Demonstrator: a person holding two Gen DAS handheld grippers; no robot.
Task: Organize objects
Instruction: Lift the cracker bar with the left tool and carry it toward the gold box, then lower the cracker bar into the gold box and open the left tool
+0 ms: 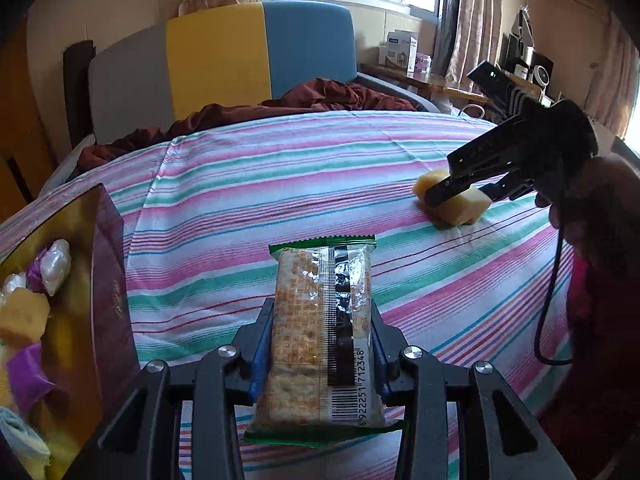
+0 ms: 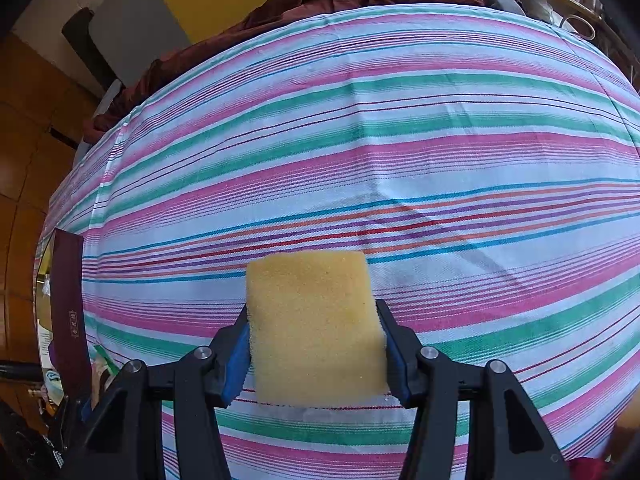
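My left gripper (image 1: 322, 344) is shut on a cracker packet (image 1: 320, 332) with green ends and a barcode, held above the striped sheet (image 1: 280, 184). At my left stands a maroon box (image 1: 108, 280) with a gold inside holding several wrapped sweets and a yellow sponge piece (image 1: 24, 316). My right gripper (image 2: 316, 340) is shut on a yellow sponge block (image 2: 314, 320), its blue pads pressing both sides. In the left wrist view the right gripper (image 1: 448, 184) and that sponge (image 1: 460, 204) sit at the right, low on the sheet, with a hand behind them.
The bed is covered by a pink, green and white striped sheet (image 2: 400, 140). A dark red blanket (image 1: 328, 96) is bunched at the far end before a grey, yellow and blue headboard (image 1: 224, 52). A wooden bedside table (image 1: 432, 80) with boxes stands far right. The maroon box (image 2: 68, 300) sits at the bed's left edge.
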